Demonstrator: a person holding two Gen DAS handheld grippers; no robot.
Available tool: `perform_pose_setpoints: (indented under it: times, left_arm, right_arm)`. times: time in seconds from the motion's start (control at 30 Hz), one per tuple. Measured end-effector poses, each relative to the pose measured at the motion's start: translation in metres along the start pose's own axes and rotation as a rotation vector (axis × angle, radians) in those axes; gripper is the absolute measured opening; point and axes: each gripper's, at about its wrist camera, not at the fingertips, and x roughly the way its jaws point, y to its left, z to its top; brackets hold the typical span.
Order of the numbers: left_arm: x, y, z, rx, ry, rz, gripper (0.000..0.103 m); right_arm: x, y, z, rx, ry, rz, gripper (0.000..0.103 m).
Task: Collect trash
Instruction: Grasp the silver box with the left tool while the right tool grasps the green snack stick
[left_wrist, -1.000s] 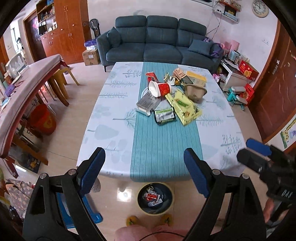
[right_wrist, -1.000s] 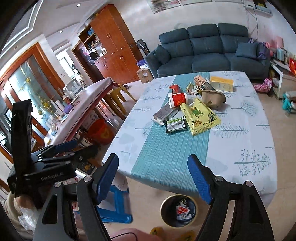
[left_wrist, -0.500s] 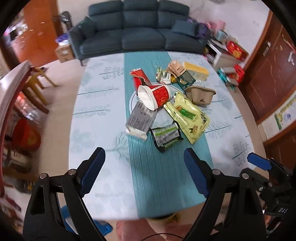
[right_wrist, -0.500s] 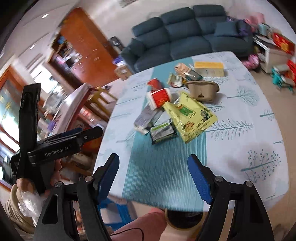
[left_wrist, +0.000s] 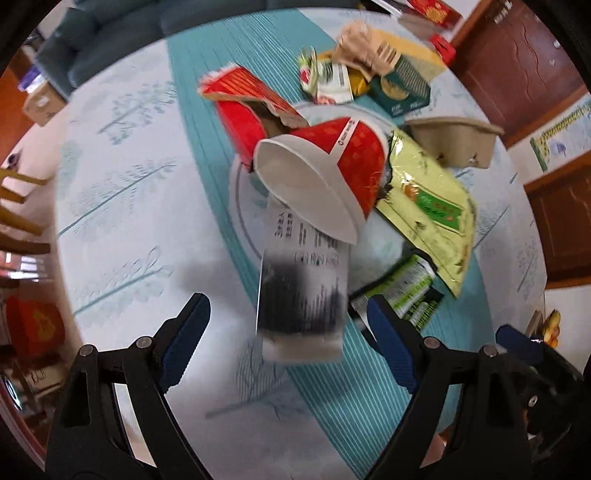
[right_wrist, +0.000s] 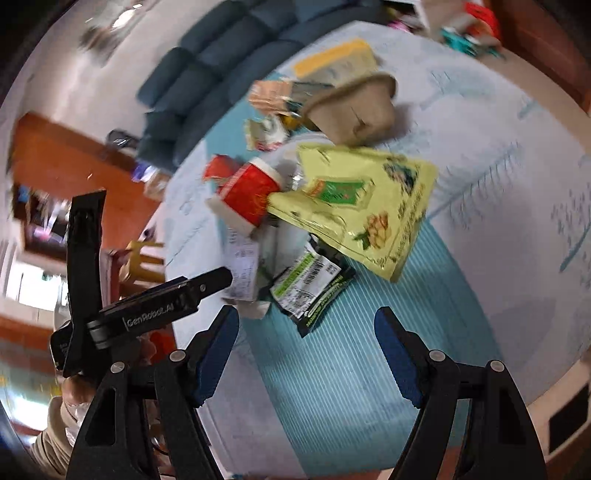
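Trash (left_wrist: 369, 177) lies uncollected on the desk (left_wrist: 122, 192), red cup (left_wrist: 332, 166) and wrappers heaped, while my left tool (left_wrist: 284, 339) and right tool (right_wrist: 306, 354) hover wide and empty.

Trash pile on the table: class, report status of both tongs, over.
Left tongs open, empty, over grey wrapper. Right tongs open, empty, near black-green packet. Nothing in the way.
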Motion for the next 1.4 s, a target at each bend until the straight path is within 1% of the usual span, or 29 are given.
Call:
perform_pose_setpoints:
  times: [0.1, 0.23, 0.27, 0.3, 0.33, 0.37, 0.4, 0.43, 0.57, 0.77, 0.87, 0.9, 0.93, 1.07, 1.17, 1.23, 1.27, 1.3, 1.33, 1.4]
  left_arm:
    - [0.019, -0.002, 0.011, 0.024, 0.026, -0.024, 0.085]
    - [0.039, -0.005, 0.021, 0.038, 0.046, -0.021, 0.085]
    - [0.043, -0.005, 0.022, 0.036, 0.049, -0.017, 0.082]
    - [0.048, -0.004, 0.023, 0.035, 0.057, -0.013, 0.072]
    - [0.05, -0.005, 0.023, 0.039, 0.06, -0.002, 0.068]
    - [0.05, -0.006, 0.023, 0.053, 0.043, 0.01, 0.062]
    - [0.049, -0.008, 0.022, 0.078, 0.029, 0.034, 0.059]
    - [0.049, -0.008, 0.021, 0.089, 0.024, 0.034, 0.057]
    - [0.048, 0.009, 0.013, 0.069, 0.025, 0.012, 0.057]
    - [0.041, 0.05, -0.008, 0.0, 0.035, -0.005, 0.057]
    - [0.037, 0.068, -0.017, -0.045, 0.04, -0.024, 0.057]
    - [0.035, 0.071, -0.019, -0.054, 0.037, -0.027, 0.057]
    - [0.033, 0.075, -0.021, -0.06, 0.034, -0.03, 0.057]
    - [0.027, 0.089, -0.023, -0.067, 0.025, -0.043, 0.057]
    - [0.021, 0.09, -0.026, -0.057, 0.013, -0.044, 0.057]
    - [0.019, 0.087, -0.025, -0.052, 0.003, -0.045, 0.057]
    - [0.016, 0.084, -0.029, -0.051, -0.001, -0.047, 0.057]
    - [0.015, 0.071, -0.03, -0.05, -0.007, -0.05, 0.057]
    - [0.013, 0.071, -0.031, -0.049, -0.011, -0.052, 0.057]
    - [0.007, 0.066, -0.036, -0.045, -0.021, -0.055, 0.057]
  right_arm:
    - [0.014, 0.0, -0.001, 0.037, 0.003, -0.023, 0.077]
    - [0.025, 0.0, 0.0, 0.075, -0.005, -0.041, 0.077]
    - [0.028, 0.0, 0.0, 0.084, -0.004, -0.043, 0.077]
    - [0.033, 0.001, 0.001, 0.097, 0.0, -0.047, 0.077]
    - [0.035, 0.001, 0.002, 0.104, 0.002, -0.05, 0.077]
    - [0.038, 0.002, 0.002, 0.11, 0.004, -0.054, 0.077]
    - [0.041, 0.004, 0.003, 0.116, 0.005, -0.056, 0.077]
    - [0.044, 0.005, 0.003, 0.122, 0.007, -0.057, 0.077]
    - [0.059, 0.012, 0.006, 0.148, 0.016, -0.064, 0.076]
    - [0.088, 0.023, 0.01, 0.197, 0.059, -0.118, 0.068]
    - [0.101, 0.03, 0.014, 0.209, 0.079, -0.163, 0.065]
    - [0.102, 0.034, 0.016, 0.205, 0.062, -0.188, 0.064]
    - [0.105, 0.037, 0.017, 0.202, 0.064, -0.2, 0.064]
    - [0.113, 0.046, 0.023, 0.217, 0.05, -0.274, 0.063]
    - [0.118, 0.056, 0.03, 0.194, 0.043, -0.35, 0.063]
    - [0.124, 0.066, 0.029, 0.148, 0.039, -0.412, 0.059]
    - [0.124, 0.069, 0.028, 0.132, 0.034, -0.429, 0.055]
    - [0.125, 0.073, 0.025, 0.112, 0.024, -0.43, 0.048]
    - [0.124, 0.073, 0.024, 0.103, 0.018, -0.418, 0.043]
    - [0.12, 0.07, 0.019, 0.099, 0.02, -0.384, 0.03]
